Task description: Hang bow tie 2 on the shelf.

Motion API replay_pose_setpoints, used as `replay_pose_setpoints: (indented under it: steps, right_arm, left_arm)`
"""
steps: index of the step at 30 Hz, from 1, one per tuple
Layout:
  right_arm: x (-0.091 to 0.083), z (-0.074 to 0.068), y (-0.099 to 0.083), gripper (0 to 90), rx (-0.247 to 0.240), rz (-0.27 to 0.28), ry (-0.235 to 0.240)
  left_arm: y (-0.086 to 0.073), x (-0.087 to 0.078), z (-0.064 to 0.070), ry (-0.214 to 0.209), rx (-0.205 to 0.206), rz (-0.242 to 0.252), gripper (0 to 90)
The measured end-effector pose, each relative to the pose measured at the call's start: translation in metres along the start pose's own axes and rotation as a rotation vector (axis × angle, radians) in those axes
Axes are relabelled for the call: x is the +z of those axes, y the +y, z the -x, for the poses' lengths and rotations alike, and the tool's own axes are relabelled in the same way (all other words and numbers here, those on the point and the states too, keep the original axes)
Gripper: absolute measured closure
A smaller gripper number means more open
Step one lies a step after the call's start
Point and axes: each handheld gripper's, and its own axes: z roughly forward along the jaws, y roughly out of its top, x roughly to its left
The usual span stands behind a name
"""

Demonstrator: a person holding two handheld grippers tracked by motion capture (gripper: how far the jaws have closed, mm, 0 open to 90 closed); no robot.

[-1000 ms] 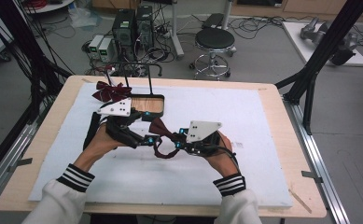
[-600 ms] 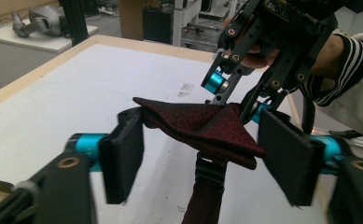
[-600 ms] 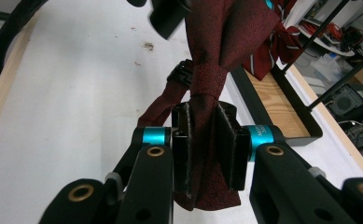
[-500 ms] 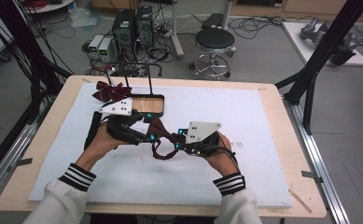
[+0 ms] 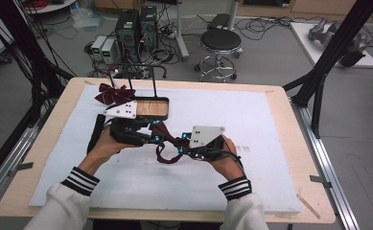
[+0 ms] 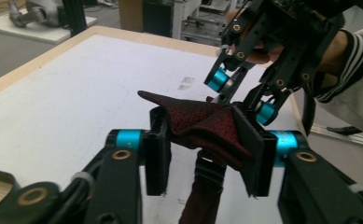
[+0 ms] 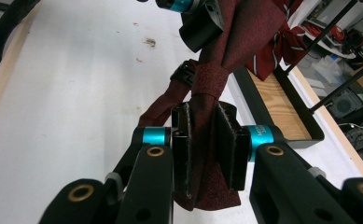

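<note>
left gripper (image 5: 151,138): clamped on one wing of the dark red bow tie (image 5: 167,139). In the left gripper view the jaws pinch the folded fabric (image 6: 202,125) from both sides, with the strap hanging down between them.

right gripper (image 5: 185,143): also clenched on the bow tie, on the other wing. In the right gripper view the cloth (image 7: 207,140) sits squeezed between the two jaws, and the knot band sits just above them.

bow tie: stretched between the two grippers a bit left of the middle of the surface, held up off the white mat (image 5: 270,143). Its neck strap droops in a loop below, roughly between the hands; can't tell if the loop touches the mat.

hands: left hand (image 5: 105,143) and right hand (image 5: 225,155) come in from the bottom edge, both in white sleeves with striped black cuffs.

tray (image 5: 151,108): black-rimmed tray with a wooden floor, just beyond the left gripper. It also shows in the right gripper view (image 7: 282,112) off to the right.

second bow tie (image 5: 114,94): a striped red one, lying at the tray's far left corner, well apart from the one being held.

surface (image 5: 289,158): light wooden top, mostly covered by the white mat.

background: a round stool (image 5: 217,40) and some computer boxes (image 5: 136,26) on the floor past the far edge.
</note>
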Motion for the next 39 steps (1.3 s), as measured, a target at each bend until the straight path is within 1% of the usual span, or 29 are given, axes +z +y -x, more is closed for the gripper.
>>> replay_pose_setpoints:
  steps: [2,6,8,9,12,13,18,20,21,23,24,25,27,29,30,33,34,35,39]
  right_arm:
    - [0.000,0.000,0.000,77.3,0.001,0.000,0.000]
    - [0.000,0.000,0.000,77.3,0.001,-0.009,0.001]
    - [0.000,0.000,0.000,77.3,0.000,-0.010,0.001]
    - [0.000,0.000,0.000,77.2,0.003,-0.008,0.001]
    - [0.001,0.001,-0.001,77.2,0.003,-0.002,0.003]
    - [0.001,0.001,-0.001,77.2,0.004,-0.003,0.004]
    - [0.001,0.001,-0.001,76.5,0.011,0.004,0.001]
    - [0.001,0.001,-0.001,75.4,0.015,0.004,0.007]
    - [0.001,0.001,-0.001,73.6,0.017,0.004,0.008]
    - [0.002,0.001,-0.001,67.6,0.027,0.007,0.011]
    - [0.003,0.001,-0.001,63.5,0.027,0.006,0.013]
    - [0.004,0.001,-0.001,55.3,0.034,0.008,0.013]
    - [0.005,0.001,-0.002,39.6,0.069,0.013,0.004]
    - [0.006,0.001,-0.003,24.8,0.085,0.008,-0.022]
    - [0.005,0.001,-0.003,19.0,0.102,0.017,-0.028]
    - [0.003,0.003,-0.004,11.1,0.132,0.042,-0.057]
    - [0.002,0.004,-0.004,11.0,0.148,0.052,-0.057]
    - [0.002,0.004,-0.005,11.0,0.155,0.059,-0.058]
    - [-0.002,0.005,-0.005,11.0,0.161,0.061,-0.069]
  left_arm:
    - [0.000,0.000,0.000,-0.004,0.004,0.000,67.2]
    - [0.000,0.001,0.001,-0.012,-0.009,-0.007,72.8]
    - [0.000,0.000,0.001,-0.015,-0.012,-0.008,74.1]
    - [0.000,0.000,0.001,-0.020,-0.003,-0.007,75.2]
    - [0.001,-0.001,0.002,-0.018,-0.001,-0.010,77.5]
    - [0.001,0.000,0.002,-0.018,-0.006,-0.011,77.7]
    - [0.001,-0.001,0.004,-0.001,0.009,-0.005,79.0]
    - [0.001,-0.001,0.005,0.000,0.013,-0.003,79.1]
    - [0.001,-0.001,0.005,0.002,0.012,-0.001,79.2]
    - [0.001,-0.002,0.005,0.004,0.020,-0.003,79.3]
    - [0.000,-0.002,0.006,0.011,0.020,-0.002,79.3]
    - [0.000,-0.002,0.006,0.008,0.019,-0.002,79.3]
    - [0.000,-0.003,0.006,0.012,0.022,0.003,79.4]
    - [0.001,-0.005,0.006,0.020,0.020,0.014,79.3]
    - [0.001,-0.006,0.006,0.028,0.019,0.017,79.3]
    - [0.001,-0.009,0.005,0.043,0.019,0.020,79.3]
    - [0.001,-0.010,0.005,0.050,0.017,0.024,79.2]
    - [0.001,-0.011,0.005,0.057,0.022,0.027,79.2]
    - [0.001,-0.016,0.004,0.079,0.028,0.048,79.2]
